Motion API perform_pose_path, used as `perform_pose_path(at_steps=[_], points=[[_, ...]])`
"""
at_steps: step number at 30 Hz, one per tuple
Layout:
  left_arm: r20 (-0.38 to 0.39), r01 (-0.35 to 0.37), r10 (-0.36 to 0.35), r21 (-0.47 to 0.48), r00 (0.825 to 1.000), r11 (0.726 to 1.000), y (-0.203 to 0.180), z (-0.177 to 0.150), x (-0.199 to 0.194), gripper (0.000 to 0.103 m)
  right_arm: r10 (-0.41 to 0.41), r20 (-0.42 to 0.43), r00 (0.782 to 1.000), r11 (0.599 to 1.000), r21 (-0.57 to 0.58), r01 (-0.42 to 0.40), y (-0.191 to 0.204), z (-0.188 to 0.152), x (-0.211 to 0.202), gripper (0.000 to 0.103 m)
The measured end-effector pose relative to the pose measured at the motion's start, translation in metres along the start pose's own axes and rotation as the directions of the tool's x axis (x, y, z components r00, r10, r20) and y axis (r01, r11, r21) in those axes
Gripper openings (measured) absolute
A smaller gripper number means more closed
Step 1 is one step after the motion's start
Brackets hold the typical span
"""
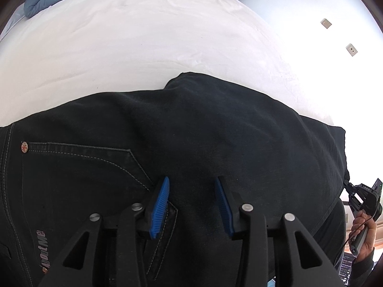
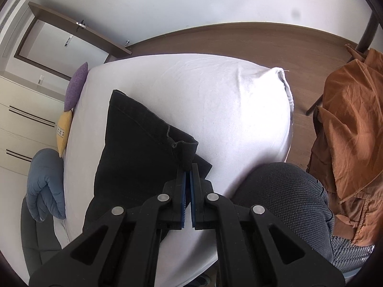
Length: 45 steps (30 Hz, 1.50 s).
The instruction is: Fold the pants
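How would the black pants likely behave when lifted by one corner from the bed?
The black pants would probably droop: the hem pinched by the right gripper already bunches. The stitched denim-like cloth looks fairly heavy. On the white sheet they would likely drag, not slide.

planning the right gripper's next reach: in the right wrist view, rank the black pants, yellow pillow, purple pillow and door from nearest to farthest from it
1. Black pants: pinched in the right gripper, on the white bed.
2. Yellow pillow: left edge of the bed.
3. Purple pillow: just beyond the yellow one.
4. Door: far left, behind the bed.
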State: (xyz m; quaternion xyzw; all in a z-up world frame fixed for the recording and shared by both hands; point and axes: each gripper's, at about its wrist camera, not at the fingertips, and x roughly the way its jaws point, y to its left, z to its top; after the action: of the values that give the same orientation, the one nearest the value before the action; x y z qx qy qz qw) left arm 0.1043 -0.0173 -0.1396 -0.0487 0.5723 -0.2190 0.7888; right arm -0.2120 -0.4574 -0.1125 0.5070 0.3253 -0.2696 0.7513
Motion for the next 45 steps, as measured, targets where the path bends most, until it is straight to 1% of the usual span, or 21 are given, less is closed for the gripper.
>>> perform_pose_path(at_steps=[6,10,12,15,16,18,20,22,23,25,27,29,31,33,35,38,39,41,43,44,45], points=[[0.014,0.017,-0.017,0.006,1.0,1.0,0.005,-0.005,0.0,0.042,-0.001,-0.077,0.997,1.0,-0.024,-0.001,-0.005,0.009,0.002,0.006],[0.027,0.041,-0.041,-0.014,0.999,0.999,0.011,-0.006,0.0,0.043,-0.18,-0.012,0.984,0.983,-0.027,0.18,-0.02,0.028,-0.02,0.011],[0.033,0.042,-0.042,-0.019,0.999,0.999,0.012,-0.007,-0.001,0.043,-0.13,0.021,0.991,0.991,-0.031,0.131,-0.018,0.032,-0.034,0.011],[0.035,0.027,-0.026,-0.027,0.999,0.999,0.008,-0.006,-0.003,0.045,0.041,-0.01,0.999,0.981,-0.19,-0.042,0.03,0.019,-0.034,0.011],[0.036,0.022,-0.021,-0.032,0.999,0.999,0.005,-0.005,-0.004,0.047,0.13,-0.066,0.989,0.965,-0.223,-0.141,0.048,0.011,-0.025,0.011],[0.049,0.03,-0.028,-0.04,0.998,0.999,-0.003,-0.002,-0.007,0.051,0.29,-0.199,0.936,0.907,-0.256,-0.335,0.087,-0.008,0.004,0.011],[0.058,0.039,-0.037,-0.027,0.998,0.999,-0.011,-0.001,-0.008,0.053,0.328,-0.305,0.894,0.872,-0.265,-0.411,0.125,-0.029,0.043,0.011],[0.053,0.018,-0.017,-0.013,0.998,1.0,-0.015,-0.001,-0.005,0.062,0.367,-0.419,0.83,0.838,-0.238,-0.491,0.151,-0.045,0.085,0.011],[0.045,0.01,-0.009,-0.015,0.999,1.0,-0.014,-0.002,-0.001,0.062,0.363,-0.454,0.814,0.842,-0.215,-0.495,0.159,-0.051,0.107,0.011],[0.043,0.024,-0.023,-0.033,0.999,0.999,-0.006,-0.005,0.002,0.062,0.291,-0.494,0.819,0.874,-0.21,-0.438,0.163,-0.056,0.145,0.011],[0.055,0.063,-0.06,-0.054,0.997,0.997,0.002,-0.007,-0.003,0.062,0.195,-0.444,0.874,0.909,-0.252,-0.331,0.147,-0.047,0.165,0.01],[0.069,0.079,-0.075,-0.062,0.995,0.995,0.006,-0.006,-0.009,0.062,0.272,-0.412,0.87,0.919,-0.156,-0.362,0.116,-0.024,0.169,0.003],[0.101,0.085,-0.079,-0.06,0.992,0.995,0.008,-0.002,-0.016,0.062,0.248,-0.284,0.926,0.943,-0.146,-0.298,0.085,0.003,0.152,0.0],[0.125,0.154,-0.144,-0.071,0.982,0.986,0.008,0.008,-0.017,0.062,0.265,-0.172,0.949,0.957,-0.075,-0.281,0.052,0.031,0.134,0.0],[0.132,0.184,-0.175,-0.063,0.976,0.981,0.001,0.023,-0.012,0.062,0.233,-0.086,0.969,0.971,-0.026,-0.236,0.031,0.055,0.116,0.0],[0.126,0.216,-0.213,-0.007,0.969,0.976,-0.018,0.046,0.004,0.062,0.113,0.009,0.994,0.991,-0.066,-0.112,0.04,0.067,0.089,0.0],[0.117,0.207,-0.206,0.005,0.971,0.978,-0.022,0.052,0.01,0.062,0.126,0.004,0.992,0.989,-0.075,-0.125,0.047,0.065,0.085,0.0],[0.097,0.181,-0.182,0.015,0.979,0.983,-0.025,0.061,0.024,0.062,0.232,-0.079,0.97,0.964,-0.117,-0.24,0.074,0.047,0.087,0.0],[0.087,0.156,-0.155,0.004,0.984,0.988,-0.019,0.062,0.035,0.053,0.264,-0.198,0.944,0.929,-0.21,-0.304,0.114,0.014,0.098,0.0],[0.089,0.157,-0.155,-0.021,0.984,0.987,-0.013,0.06,0.036,0.043,0.272,-0.251,0.929,0.908,-0.254,-0.334,0.134,-0.003,0.105,0.0],[0.101,0.173,-0.168,-0.038,0.981,0.984,-0.009,0.056,0.032,0.042,0.291,-0.307,0.906,0.882,-0.281,-0.379,0.155,-0.021,0.114,0.004]])
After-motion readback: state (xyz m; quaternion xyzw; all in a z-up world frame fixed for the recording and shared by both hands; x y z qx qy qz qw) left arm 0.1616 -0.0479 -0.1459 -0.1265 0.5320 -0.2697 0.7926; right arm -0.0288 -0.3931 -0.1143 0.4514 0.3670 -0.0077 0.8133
